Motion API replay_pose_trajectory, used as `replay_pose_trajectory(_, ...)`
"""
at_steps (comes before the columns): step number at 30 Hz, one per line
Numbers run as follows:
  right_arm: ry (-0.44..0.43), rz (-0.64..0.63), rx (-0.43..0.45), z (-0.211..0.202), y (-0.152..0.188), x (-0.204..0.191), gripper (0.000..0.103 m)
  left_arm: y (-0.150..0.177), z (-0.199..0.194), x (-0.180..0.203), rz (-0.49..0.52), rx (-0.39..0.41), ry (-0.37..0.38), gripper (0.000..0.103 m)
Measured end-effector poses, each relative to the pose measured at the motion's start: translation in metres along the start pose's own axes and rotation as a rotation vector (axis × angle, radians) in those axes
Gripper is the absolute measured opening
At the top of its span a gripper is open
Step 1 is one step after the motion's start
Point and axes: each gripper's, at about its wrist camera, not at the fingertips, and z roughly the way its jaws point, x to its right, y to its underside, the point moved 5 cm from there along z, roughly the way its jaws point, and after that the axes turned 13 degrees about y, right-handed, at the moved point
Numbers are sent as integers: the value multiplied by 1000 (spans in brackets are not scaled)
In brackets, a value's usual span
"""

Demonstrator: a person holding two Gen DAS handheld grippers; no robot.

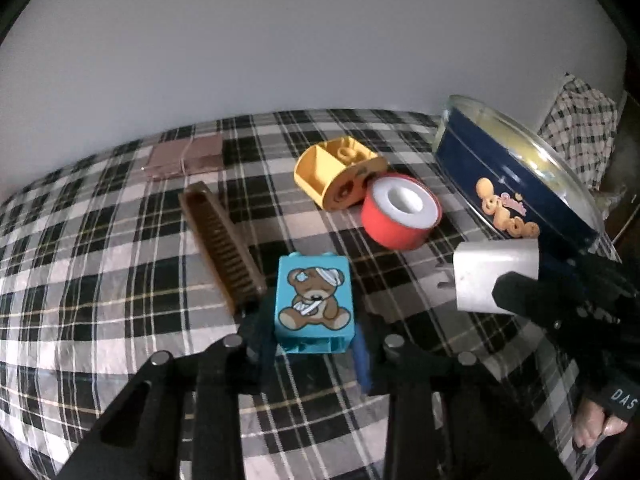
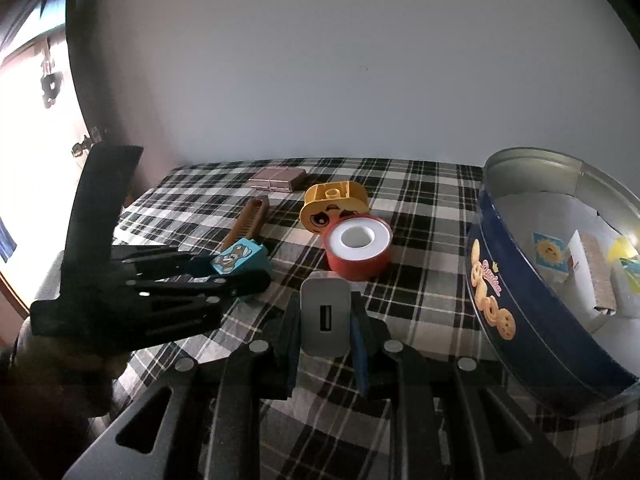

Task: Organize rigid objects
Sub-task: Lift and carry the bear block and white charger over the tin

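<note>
My left gripper [image 1: 314, 334] is shut on a blue toy block with a bandaged bear [image 1: 314, 304], held over the checked cloth; the block also shows in the right wrist view [image 2: 239, 259]. My right gripper [image 2: 325, 332] is shut on a grey USB charger [image 2: 325, 316], which also shows in the left wrist view [image 1: 494, 274]. A round blue cookie tin [image 2: 516, 300] stands open at the right, with several small items inside. A red tape roll [image 2: 357, 249], a yellow face block [image 2: 334, 210] and a brown comb [image 2: 248, 222] lie on the cloth.
A small pinkish-brown flat case [image 2: 277, 179] lies at the far edge of the checked cloth [image 2: 420, 200]. A pale wall rises behind. The tin also shows in the left wrist view [image 1: 512, 184], right of the tape roll [image 1: 400, 210].
</note>
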Motion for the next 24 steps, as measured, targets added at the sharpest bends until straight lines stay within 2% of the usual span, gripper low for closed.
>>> replay_pose_trajectory(2,1,5,6,0,-1,1,24,0,-2,-3,-30,22,2,30)
replay_pose_trajectory(6,-8,27,51,-11,-6,6,24,-3,-19,-7,-77,132,25,30)
replay_pose_trajectory(12,-3,51,150,-34,-17,17,24,-9,-37,-2,-96,274,-42,30)
replay_pose_trajectory(15,5,59,199,-44,-21,23,24,-14,-44,3,-99,332,-99,30)
replay_pose_trajectory(18,54,38,265,-56,-26,29,24,-16,-53,6,-99,369,-139,30)
replay_pose_trajectory(21,141,-4,339,-66,-30,38,24,-18,-53,16,-105,402,-163,30)
replay_pose_trajectory(24,130,-2,351,-70,-29,52,24,-21,-50,32,-104,427,-147,30)
